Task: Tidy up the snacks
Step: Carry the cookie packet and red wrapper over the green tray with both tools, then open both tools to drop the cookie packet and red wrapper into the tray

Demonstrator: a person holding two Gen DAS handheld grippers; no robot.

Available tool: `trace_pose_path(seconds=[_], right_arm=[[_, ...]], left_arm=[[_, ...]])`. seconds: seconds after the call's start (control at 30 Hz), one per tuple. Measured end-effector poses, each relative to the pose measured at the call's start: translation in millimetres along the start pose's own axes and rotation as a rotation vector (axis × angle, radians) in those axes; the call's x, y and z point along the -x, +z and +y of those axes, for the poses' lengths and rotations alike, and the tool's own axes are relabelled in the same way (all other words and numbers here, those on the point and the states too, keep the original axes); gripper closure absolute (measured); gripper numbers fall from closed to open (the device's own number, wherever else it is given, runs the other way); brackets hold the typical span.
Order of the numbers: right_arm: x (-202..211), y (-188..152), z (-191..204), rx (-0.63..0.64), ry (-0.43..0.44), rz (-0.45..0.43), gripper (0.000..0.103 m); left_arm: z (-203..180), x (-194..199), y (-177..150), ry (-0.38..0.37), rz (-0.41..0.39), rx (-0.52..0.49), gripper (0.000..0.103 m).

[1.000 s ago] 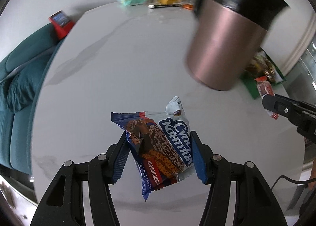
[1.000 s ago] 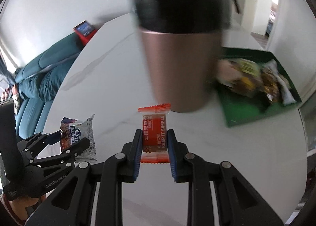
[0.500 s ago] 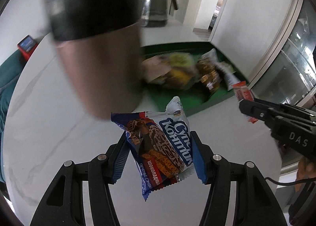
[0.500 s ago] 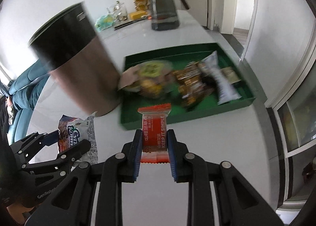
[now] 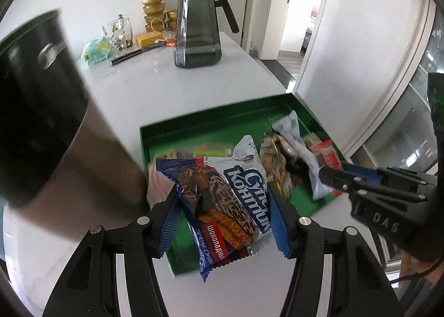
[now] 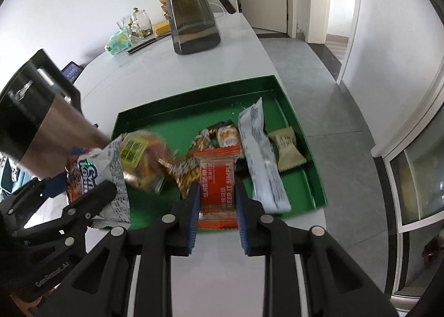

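snacks [image 6: 260, 161] in tray [image 6: 194, 98], tumbler [image 6: 41, 125] left, jug [image 6: 191, 12] behind

Green tray [image 6: 194, 100]; orange-red packet [image 6: 217, 178]; blurred, perhaps yellow packet [image 6: 138, 156].

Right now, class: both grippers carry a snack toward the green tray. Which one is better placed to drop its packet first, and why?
Probably the right. The right gripper holds its orange packet over the green tray near a bare patch. The left gripper holds its cookie packet at the tray's near corner, beside the tumbler.
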State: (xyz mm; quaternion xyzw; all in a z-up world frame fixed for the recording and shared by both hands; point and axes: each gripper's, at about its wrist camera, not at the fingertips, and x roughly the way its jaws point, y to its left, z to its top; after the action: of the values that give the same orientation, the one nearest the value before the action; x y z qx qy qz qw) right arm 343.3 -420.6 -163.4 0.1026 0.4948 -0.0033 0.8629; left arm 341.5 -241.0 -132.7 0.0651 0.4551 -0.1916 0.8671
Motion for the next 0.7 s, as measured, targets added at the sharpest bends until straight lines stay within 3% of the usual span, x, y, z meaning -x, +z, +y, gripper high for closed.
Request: trace_pose_path(seconds=[0.2,0.33,0.47,0.7], right_arm=[[-22,23,0,0.014,0.017,0.024,0.103],[-35,34,2,0.027,0.015,0.044,0.103],[-51,38,0,0.023,0.011,0.078,0.103],[-66,38,2,0.044,-0.013,0.115,0.103]], left_arm=[[-2,-28,19,0.018,0.008,0.016,0.05],[-1,-43,22,0.044,0.057,0.036,0.05],[4,-54,23,0.039,0.087,0.075,0.05],[3,-62,24,0.035,0.126,0.054,0.048]])
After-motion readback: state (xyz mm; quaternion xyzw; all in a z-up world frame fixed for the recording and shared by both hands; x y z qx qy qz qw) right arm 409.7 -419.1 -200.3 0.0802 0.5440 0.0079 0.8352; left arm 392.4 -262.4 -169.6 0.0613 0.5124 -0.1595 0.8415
